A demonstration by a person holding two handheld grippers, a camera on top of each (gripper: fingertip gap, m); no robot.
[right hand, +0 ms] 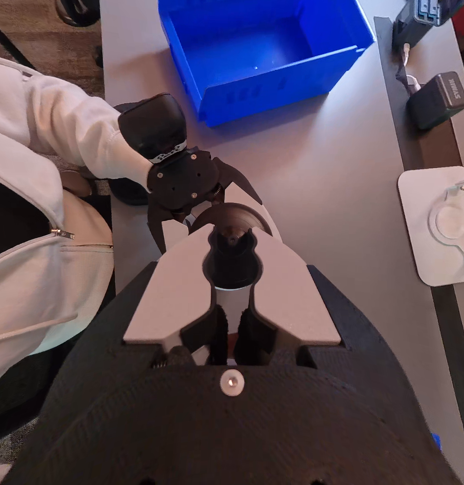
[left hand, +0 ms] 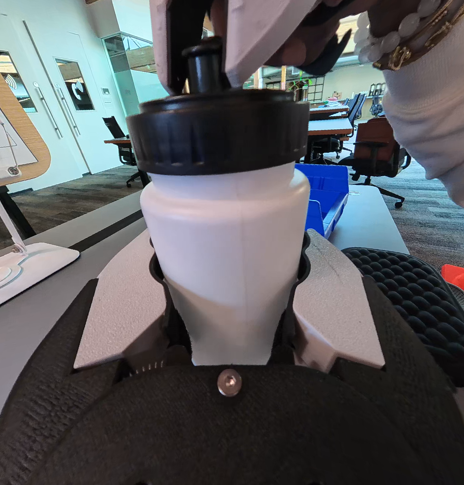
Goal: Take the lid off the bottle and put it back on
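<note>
The white plastic bottle (left hand: 225,252) is held upright above the grey surface (right hand: 330,183), squeezed between the fingers of the left hand-held gripper (left hand: 228,265). Its round black ribbed lid (left hand: 217,136) is on top. The lid's black spout (right hand: 232,252) is pinched from above by the right hand-held gripper (right hand: 232,236). A blue plastic bin (right hand: 265,52) is seen behind.

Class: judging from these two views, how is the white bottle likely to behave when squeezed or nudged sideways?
The bottle looks like thin matte plastic, so probably light and slightly squeezable. Its smooth wall may slip a little in the left hand-held gripper. The wide black lid, gripped at its spout by the right hand-held gripper, may make it top-heavy.
</note>
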